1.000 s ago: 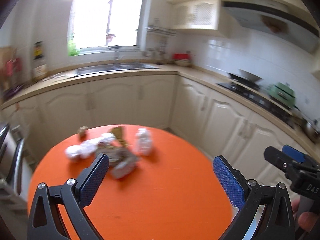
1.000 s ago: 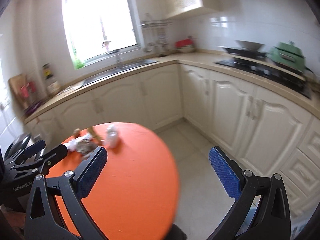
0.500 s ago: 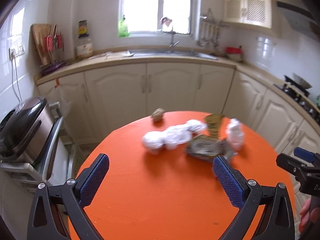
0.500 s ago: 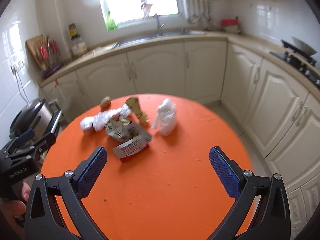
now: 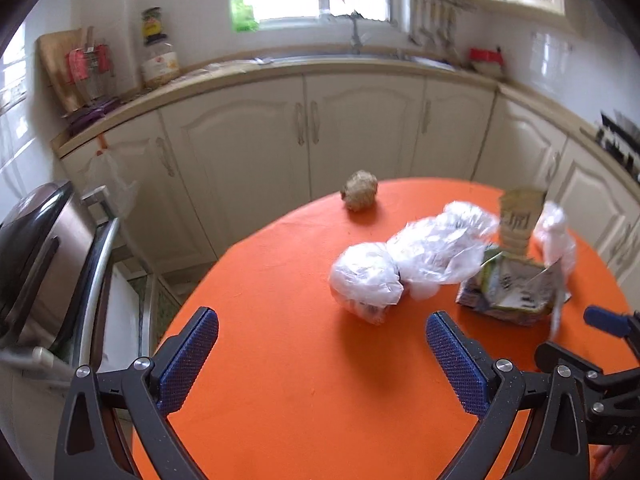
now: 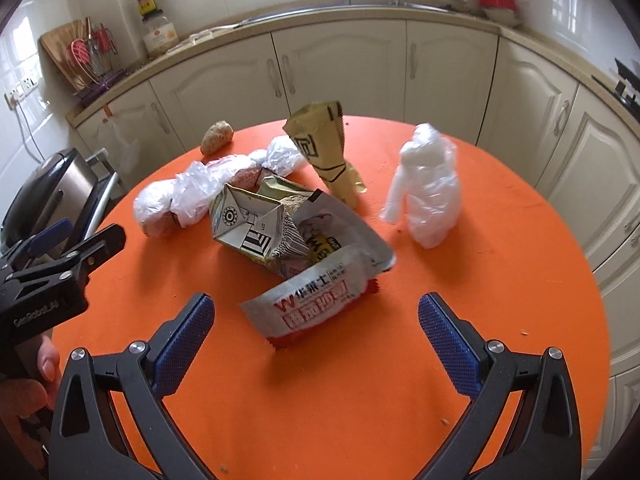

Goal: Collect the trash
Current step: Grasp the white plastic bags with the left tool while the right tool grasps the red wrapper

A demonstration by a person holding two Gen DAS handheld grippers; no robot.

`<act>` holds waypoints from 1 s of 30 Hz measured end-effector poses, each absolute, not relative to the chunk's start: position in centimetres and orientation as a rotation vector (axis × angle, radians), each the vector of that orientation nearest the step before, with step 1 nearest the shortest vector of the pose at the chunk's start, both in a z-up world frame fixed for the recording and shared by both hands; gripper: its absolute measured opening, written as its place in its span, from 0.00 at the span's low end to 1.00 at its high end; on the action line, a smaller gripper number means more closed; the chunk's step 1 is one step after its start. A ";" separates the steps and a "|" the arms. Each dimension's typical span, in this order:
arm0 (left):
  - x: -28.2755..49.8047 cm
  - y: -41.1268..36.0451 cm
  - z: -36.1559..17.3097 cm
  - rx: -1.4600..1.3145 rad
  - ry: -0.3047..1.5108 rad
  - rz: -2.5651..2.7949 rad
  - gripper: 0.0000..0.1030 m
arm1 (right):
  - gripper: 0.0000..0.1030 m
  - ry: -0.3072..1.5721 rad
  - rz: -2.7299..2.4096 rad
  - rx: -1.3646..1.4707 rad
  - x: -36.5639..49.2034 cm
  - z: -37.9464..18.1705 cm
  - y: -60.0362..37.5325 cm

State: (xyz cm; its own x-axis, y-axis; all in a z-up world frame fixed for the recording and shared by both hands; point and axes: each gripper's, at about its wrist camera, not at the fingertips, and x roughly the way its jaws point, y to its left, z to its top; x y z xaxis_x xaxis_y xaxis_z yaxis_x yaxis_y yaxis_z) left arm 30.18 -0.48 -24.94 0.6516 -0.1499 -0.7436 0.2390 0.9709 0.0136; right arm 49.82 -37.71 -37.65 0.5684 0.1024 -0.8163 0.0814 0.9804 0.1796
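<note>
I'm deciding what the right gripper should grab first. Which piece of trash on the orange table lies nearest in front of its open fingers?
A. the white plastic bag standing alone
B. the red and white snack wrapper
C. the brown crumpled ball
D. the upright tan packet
B: the red and white snack wrapper lies just ahead of the open right gripper, between its fingers; the other pieces sit farther back.

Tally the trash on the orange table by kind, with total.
Plastic bag bundles: 2, long one, upright one
Printed wrappers and cartons: 3, tan packet, folded carton, red-and-white wrapper
Brown lump: 1
Total: 6
</note>
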 end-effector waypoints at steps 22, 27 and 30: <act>44.7 -8.4 -31.2 0.243 0.879 -0.506 0.38 | 0.16 0.995 0.049 0.193 49.2 -38.4 -38.9; 45.4 -7.3 -31.7 0.169 0.895 -0.479 0.35 | 0.11 0.977 0.054 0.213 48.0 -37.8 -39.4; 45.3 -6.2 -31.9 0.125 0.887 -0.455 0.35 | 0.09 0.962 0.059 0.225 46.9 -37.1 -39.7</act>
